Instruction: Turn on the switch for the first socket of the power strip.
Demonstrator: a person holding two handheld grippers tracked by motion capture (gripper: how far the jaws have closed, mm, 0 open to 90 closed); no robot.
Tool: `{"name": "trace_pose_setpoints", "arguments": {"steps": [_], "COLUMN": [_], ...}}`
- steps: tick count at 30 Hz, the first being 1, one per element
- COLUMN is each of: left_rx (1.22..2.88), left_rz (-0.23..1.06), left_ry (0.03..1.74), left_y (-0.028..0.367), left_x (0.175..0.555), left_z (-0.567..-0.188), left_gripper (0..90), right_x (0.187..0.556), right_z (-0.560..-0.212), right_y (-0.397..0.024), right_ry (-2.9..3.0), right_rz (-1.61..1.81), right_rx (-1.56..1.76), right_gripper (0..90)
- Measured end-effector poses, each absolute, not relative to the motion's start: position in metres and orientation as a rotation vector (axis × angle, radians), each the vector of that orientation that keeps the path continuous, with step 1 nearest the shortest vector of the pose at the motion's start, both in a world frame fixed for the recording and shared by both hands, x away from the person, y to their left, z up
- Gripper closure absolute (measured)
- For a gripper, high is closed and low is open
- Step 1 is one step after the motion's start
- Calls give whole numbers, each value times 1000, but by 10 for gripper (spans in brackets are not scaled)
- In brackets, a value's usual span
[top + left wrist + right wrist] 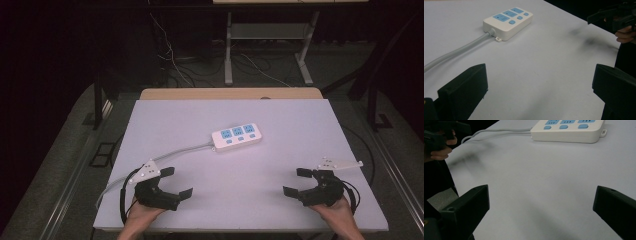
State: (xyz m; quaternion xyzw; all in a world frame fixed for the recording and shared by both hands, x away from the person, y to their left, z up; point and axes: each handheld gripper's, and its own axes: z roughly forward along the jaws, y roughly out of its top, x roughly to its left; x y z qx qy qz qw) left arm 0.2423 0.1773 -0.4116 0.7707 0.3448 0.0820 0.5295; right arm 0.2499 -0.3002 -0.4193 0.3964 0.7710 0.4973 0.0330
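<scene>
Jaws released wide on left gripper (179, 182) and right gripper (295, 181); both matte black. Glossy white rectangular power strip (236, 136), blue sockets; no legible writing.

Power strip (237, 135) on table (280, 165) centre

Left gripper (540, 85) jaws spread wide over the white table (544, 62); power strip (508, 22) at eleven o'clock, its cord (456, 53) trailing toward nine; right gripper (616, 17) at two o'clock, hand-held.
</scene>
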Motion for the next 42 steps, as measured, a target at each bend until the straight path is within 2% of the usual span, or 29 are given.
{"name": "trace_pose_setpoints", "arguments": {"steps": [18,42], "left_rx": [1878,1957], "left_rz": [194,166], "left_ry": [820,772], "left_y": [175,157], "left_x": [241,266], "left_z": [-401,-377], "left_gripper": [0,0], "right_x": [250,248], "right_z": [-420,-419], "right_y": [-301,-301], "right_ry": [2392,2391], "right_rz": [1505,1496], "right_rx": [1208,1197], "right_gripper": [2,2]}}
